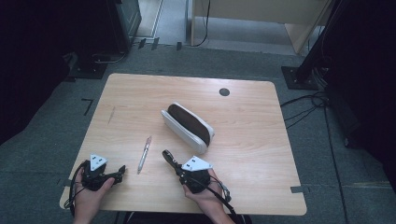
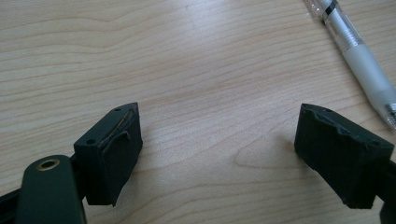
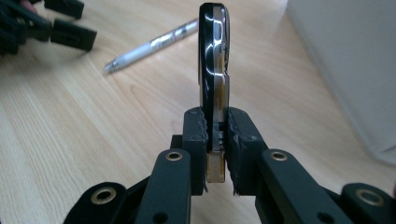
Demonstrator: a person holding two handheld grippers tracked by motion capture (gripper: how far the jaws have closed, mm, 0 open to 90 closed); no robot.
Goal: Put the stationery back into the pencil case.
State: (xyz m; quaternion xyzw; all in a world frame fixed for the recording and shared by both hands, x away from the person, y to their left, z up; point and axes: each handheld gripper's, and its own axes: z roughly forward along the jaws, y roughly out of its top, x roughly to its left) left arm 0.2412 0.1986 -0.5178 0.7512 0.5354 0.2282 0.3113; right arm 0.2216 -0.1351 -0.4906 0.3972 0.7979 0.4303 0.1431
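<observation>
currently my right gripper [image 3: 217, 154] clamps a glossy black clip [image 3: 214, 60] by its lower end, centre frame, so it stands upright toward the open pencil case [image 1: 187, 127]. my left gripper [image 2: 219, 154] rests wide, empty, beside the pen [image 2: 359, 60].

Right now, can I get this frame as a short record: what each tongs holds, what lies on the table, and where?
right tongs: shut on a flat black object, glossy, edge-on; what it is I cannot tell
left tongs: open, nothing between the jaws, low over the table
pen: lies on the table between the two tongs, untouched
pencil case: white, open top, dark inside, beyond the right tongs
</observation>
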